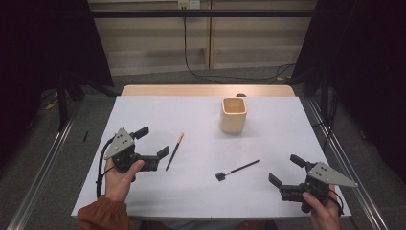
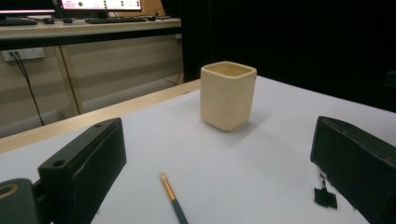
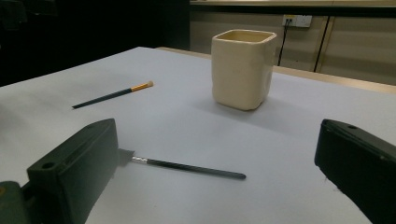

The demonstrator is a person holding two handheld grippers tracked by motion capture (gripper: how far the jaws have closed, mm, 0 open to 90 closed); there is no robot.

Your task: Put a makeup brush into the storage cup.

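A cream square cup [image 1: 233,115] stands upright at the back middle of the white table top [image 1: 191,196]. A thin brush with an orange tip [image 1: 174,152] lies left of centre, just right of my left gripper [image 1: 154,142], which is open and holds nothing. A black brush with a flat dark head [image 1: 239,168] lies right of centre, left of my right gripper [image 1: 285,169], also open and holding nothing. In the left gripper view the cup [image 2: 228,95] stands ahead and the orange-tipped brush [image 2: 172,196] lies between the jaws. In the right gripper view the black brush [image 3: 187,167] lies between the jaws, the cup [image 3: 242,69] beyond.
A strip of bare wood [image 1: 206,90] runs along the table's far edge, with a small dark object [image 1: 241,95] behind the cup. Metal rails [image 1: 344,158] flank the table on the floor. Black curtains hang at both sides.
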